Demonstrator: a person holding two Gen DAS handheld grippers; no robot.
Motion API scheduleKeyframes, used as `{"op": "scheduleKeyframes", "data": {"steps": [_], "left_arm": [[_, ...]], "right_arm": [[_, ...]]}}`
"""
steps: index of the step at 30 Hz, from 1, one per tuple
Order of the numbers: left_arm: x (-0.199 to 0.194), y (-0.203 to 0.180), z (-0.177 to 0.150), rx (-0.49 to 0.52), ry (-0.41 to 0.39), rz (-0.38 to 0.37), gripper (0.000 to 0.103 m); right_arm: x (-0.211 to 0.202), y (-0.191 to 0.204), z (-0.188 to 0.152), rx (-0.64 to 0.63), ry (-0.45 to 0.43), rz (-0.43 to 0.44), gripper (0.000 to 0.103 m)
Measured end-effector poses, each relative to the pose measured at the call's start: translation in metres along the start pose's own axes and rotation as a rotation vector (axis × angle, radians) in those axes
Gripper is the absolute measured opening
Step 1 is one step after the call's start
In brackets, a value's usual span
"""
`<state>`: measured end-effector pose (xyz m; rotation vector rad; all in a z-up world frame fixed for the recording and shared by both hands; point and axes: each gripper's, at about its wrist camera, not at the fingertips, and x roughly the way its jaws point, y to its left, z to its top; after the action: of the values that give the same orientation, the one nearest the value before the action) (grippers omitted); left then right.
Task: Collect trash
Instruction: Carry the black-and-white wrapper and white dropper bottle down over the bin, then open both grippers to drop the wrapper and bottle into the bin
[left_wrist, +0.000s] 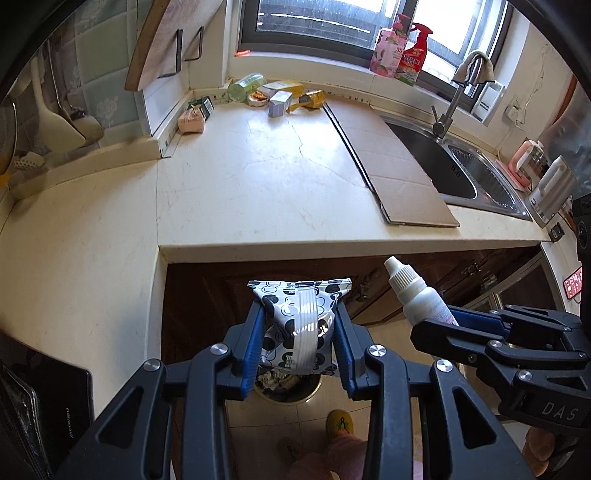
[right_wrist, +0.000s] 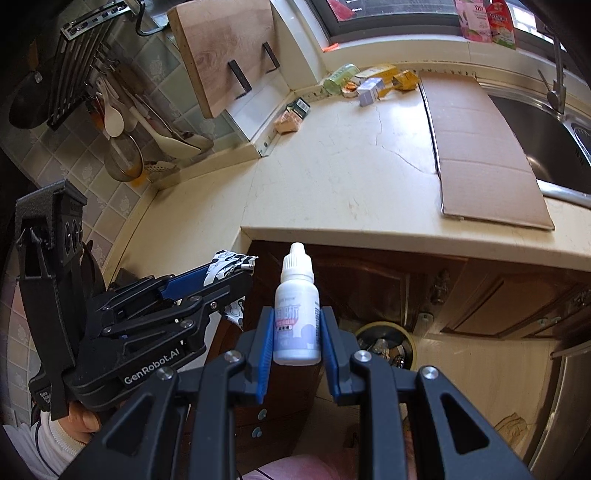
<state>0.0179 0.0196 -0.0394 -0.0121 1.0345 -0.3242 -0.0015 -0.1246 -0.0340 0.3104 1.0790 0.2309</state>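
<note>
My left gripper (left_wrist: 300, 325) is shut on a black-and-white patterned wrapper (left_wrist: 299, 325), held in the air past the counter's front edge, above a round trash bin (left_wrist: 291, 387) on the floor. My right gripper (right_wrist: 297, 332) is shut on a small white dropper bottle (right_wrist: 297, 321), upright, also off the counter; the bin (right_wrist: 388, 343) lies below and to its right. The bottle (left_wrist: 421, 299) and right gripper show at the right of the left wrist view. More trash, a green bottle (left_wrist: 245, 86), small boxes (left_wrist: 279, 101) and packets (left_wrist: 312, 99), lies at the counter's back by the window.
A cream counter (left_wrist: 258, 177) has a flat cardboard sheet (left_wrist: 391, 162) beside a steel sink (left_wrist: 461, 170) with a tap. A pink packet (left_wrist: 191, 122) and dark box (left_wrist: 203, 105) sit at the back left. Brown cabinet doors (right_wrist: 443, 288) stand under the counter. Spray bottles (left_wrist: 402, 51) stand on the sill.
</note>
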Motion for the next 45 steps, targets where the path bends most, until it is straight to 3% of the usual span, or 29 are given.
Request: {"op": "scheduleKeyframes", "data": {"steps": [10,17,33,39,45], "left_arm": [[0.054,0.003,-0.03,-0.039,0.115,-0.011,0.033],[0.106,0.01,-0.054,-0.074,0.154,0.0,0.033],[0.284,0.046,-0.143,-0.237,0.242,0.0,0.033],[0.344,0.046,-0.172,-0.243,0.294,-0.016,0.034],[0.376,0.043,-0.184,-0.225,0.328,-0.022,0.036]], "right_arm": [[0.044,-0.029,-0.026,0.067,0.115,-0.024,0.024],[0.092,-0.06,-0.044,0.098,0.174,-0.044,0.024],[0.253,-0.156,-0.097,0.152,0.276,-0.04,0.025],[0.306,-0.187,-0.123,0.181,0.311,-0.059,0.025],[0.335,-0.205,-0.137,0.205,0.33,-0.062,0.025]]}}
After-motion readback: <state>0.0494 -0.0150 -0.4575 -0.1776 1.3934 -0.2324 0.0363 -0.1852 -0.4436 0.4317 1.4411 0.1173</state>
